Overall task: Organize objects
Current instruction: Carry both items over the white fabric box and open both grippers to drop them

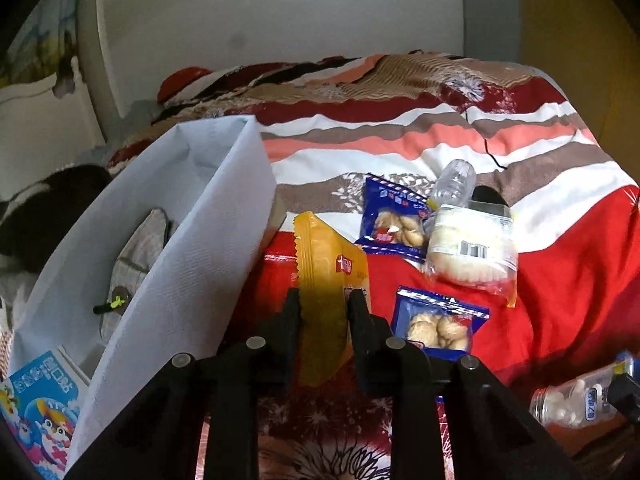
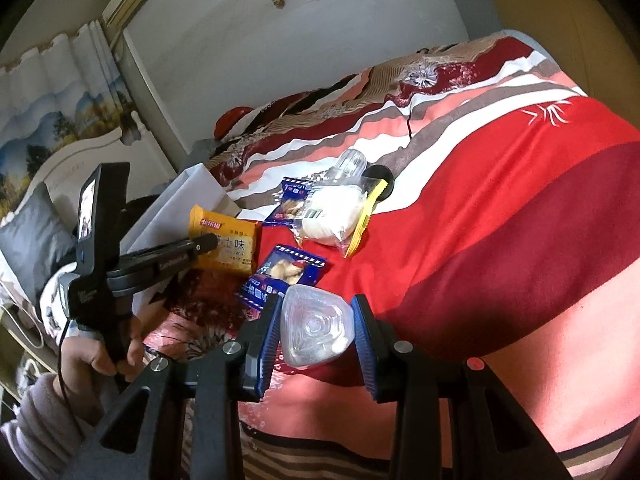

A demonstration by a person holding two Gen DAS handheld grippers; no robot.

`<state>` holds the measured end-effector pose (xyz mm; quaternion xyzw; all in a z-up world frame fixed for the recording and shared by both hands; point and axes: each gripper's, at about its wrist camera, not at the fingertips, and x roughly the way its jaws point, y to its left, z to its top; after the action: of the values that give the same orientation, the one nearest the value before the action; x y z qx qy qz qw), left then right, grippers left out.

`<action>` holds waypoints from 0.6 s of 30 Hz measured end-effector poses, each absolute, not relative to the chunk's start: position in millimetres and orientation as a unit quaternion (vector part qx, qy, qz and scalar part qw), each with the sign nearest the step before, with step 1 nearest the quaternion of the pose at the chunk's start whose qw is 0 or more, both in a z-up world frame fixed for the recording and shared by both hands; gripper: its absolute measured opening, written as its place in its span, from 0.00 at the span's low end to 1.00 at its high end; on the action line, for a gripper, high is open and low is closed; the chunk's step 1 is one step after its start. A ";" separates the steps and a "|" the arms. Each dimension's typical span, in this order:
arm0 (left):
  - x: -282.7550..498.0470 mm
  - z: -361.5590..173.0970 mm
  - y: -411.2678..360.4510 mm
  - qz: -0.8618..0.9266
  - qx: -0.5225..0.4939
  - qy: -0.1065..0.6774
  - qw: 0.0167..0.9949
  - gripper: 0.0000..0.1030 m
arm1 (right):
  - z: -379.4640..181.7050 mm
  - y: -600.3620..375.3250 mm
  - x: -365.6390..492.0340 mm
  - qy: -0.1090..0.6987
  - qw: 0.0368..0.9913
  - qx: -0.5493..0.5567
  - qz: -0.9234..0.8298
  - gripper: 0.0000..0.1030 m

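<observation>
My left gripper [image 1: 325,298] is shut on a yellow snack packet [image 1: 326,280] and holds it above the bed beside a white fabric bin [image 1: 208,248]. It also shows in the right wrist view [image 2: 210,242] with the packet [image 2: 232,254]. My right gripper [image 2: 316,320] is shut on a clear plastic bottle [image 2: 314,332], seen bottom-first; the bottle also shows in the left wrist view [image 1: 576,400]. On the bedspread lie two blue snack packets [image 1: 394,220] [image 1: 438,322], a clear bag of white buns [image 1: 470,252] and an empty clear bottle [image 1: 456,180].
The bin holds a grey pouch [image 1: 136,256] and a colourful box [image 1: 40,404]. A striped red bedspread [image 1: 560,264] covers the bed. A black cable [image 1: 486,144] lies at the back. A white wall and headboard [image 1: 36,120] stand behind.
</observation>
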<state>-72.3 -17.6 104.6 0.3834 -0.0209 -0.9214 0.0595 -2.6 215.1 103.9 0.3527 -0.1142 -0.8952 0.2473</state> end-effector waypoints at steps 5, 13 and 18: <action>-56.5 111.6 -13.2 -0.925 0.377 -0.014 0.034 0.19 | 103.3 218.8 -3.8 -0.123 0.253 0.355 -0.892 0.33; -9.3 122.2 -20.3 -0.936 0.350 0.018 -0.041 0.19 | 111.4 216.7 -1.5 -0.128 0.261 0.342 -0.894 0.33; 14.9 119.4 -36.5 -0.940 0.331 0.042 -0.072 0.19 | 116.0 200.7 1.4 -0.110 0.263 0.342 -0.896 0.33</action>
<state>14.9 -36.5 119.4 0.3312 0.0424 -0.9398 -0.0722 1.4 200.7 116.0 0.3418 -0.1095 -0.8957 0.2625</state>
